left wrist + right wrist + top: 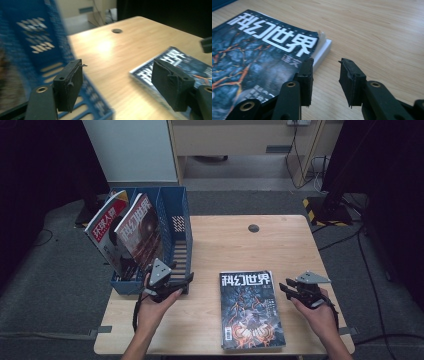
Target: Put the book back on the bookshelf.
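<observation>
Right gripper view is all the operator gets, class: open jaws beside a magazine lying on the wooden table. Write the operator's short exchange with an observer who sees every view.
Operator: What is beyond the far side of this flat magazine?
Observer: A blue file rack stands at the table's left edge, with two upright magazines leaning inside it.
Operator: Where is the other gripper?
Observer: The left gripper is at the rack's near right corner, its jaws open and holding nothing.
</observation>
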Action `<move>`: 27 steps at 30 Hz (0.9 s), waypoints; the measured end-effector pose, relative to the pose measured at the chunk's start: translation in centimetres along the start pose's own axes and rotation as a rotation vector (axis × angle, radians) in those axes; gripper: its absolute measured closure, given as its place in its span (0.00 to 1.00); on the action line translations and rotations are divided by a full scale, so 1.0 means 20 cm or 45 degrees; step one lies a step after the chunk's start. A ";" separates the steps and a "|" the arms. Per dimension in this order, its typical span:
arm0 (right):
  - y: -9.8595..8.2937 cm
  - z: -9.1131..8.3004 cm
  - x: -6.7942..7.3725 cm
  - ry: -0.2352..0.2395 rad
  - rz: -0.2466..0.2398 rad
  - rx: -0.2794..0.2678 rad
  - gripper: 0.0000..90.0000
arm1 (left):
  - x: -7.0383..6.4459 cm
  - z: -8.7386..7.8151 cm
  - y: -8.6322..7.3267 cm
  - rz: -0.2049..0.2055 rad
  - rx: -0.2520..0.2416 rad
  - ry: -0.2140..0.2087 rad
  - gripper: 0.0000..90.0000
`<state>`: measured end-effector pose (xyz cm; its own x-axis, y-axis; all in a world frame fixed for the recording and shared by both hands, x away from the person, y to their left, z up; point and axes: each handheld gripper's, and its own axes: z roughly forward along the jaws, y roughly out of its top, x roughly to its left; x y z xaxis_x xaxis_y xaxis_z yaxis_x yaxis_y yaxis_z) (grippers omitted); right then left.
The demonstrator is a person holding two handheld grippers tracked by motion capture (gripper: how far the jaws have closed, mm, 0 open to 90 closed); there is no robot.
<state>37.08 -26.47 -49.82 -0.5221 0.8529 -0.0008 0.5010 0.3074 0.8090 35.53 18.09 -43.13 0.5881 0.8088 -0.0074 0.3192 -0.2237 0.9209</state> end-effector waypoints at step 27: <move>0.00 0.12 0.14 0.204 0.032 0.062 0.30 | -0.37 0.39 -0.19 -0.033 0.299 -0.276 0.17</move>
<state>37.31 -23.13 -51.24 -0.6101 0.7838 0.1160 0.5461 0.3100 0.7782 35.70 8.64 -49.57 0.7141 0.6867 -0.1360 0.4841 -0.3440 0.8045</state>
